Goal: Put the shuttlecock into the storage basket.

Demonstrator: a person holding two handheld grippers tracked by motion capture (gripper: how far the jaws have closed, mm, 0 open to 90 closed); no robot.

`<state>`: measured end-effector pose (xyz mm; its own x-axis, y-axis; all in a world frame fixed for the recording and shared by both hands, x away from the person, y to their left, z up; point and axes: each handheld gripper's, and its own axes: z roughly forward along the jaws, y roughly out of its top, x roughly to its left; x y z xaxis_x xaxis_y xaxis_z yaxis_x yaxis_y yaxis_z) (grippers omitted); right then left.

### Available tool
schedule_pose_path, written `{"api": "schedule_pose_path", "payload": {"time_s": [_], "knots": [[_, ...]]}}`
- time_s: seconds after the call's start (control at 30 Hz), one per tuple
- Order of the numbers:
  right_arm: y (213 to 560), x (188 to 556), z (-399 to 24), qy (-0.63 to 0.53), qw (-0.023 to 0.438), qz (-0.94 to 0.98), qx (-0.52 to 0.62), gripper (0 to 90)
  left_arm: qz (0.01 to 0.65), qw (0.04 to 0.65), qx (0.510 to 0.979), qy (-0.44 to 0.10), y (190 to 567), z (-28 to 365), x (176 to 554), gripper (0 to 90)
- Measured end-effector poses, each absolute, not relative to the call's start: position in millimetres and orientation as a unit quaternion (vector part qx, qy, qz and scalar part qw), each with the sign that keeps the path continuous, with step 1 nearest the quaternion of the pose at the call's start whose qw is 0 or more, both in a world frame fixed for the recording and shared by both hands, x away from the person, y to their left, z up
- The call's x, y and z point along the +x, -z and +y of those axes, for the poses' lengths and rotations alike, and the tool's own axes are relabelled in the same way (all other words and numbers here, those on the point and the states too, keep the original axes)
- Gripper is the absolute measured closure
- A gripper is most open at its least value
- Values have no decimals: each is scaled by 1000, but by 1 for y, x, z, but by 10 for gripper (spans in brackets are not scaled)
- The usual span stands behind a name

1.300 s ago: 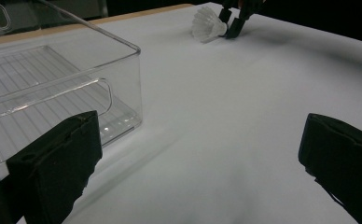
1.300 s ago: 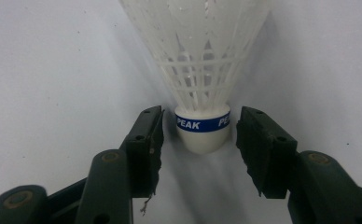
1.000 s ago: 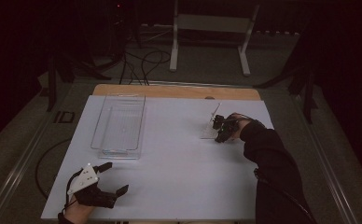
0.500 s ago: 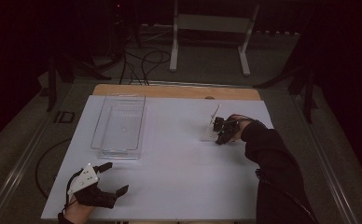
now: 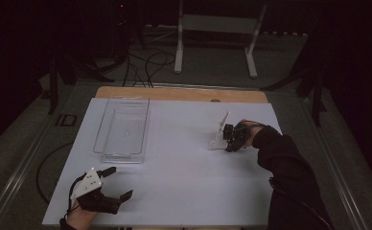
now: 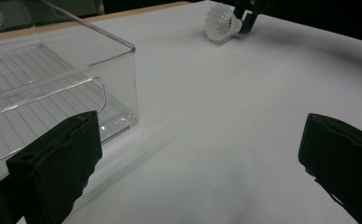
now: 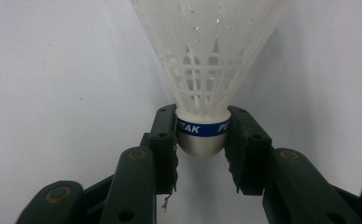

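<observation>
Room dark around a white tabletop (image 5: 184,177) with a wooden far edge. Clear plastic bin (image 5: 122,128) stands ahead of the left gripper (image 5: 118,182), whose jaws gape wide with nothing between them. Right gripper (image 7: 201,140) is clamped on the base of the white shuttlecock (image 7: 207,60), skirt pointing away over the tabletop.

On counter (image 5: 184,191): bin (image 5: 122,128) at left-centre; shuttlecock (image 5: 220,134) well apart at right, clamped in right claw (image 5: 229,138); left claw (image 5: 119,183) near front-left edge, before bin.
</observation>
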<state>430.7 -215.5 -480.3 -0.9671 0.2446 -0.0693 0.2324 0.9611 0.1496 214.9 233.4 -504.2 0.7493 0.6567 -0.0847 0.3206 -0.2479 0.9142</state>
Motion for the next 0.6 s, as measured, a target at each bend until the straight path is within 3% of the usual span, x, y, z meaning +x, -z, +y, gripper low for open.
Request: {"api": "schedule_pose_path", "payload": {"time_s": [0.6], "knots": [[473, 399, -218, -80, 43, 991, 96, 655, 320, 519, 777, -156, 502, 231, 215, 1]]}}
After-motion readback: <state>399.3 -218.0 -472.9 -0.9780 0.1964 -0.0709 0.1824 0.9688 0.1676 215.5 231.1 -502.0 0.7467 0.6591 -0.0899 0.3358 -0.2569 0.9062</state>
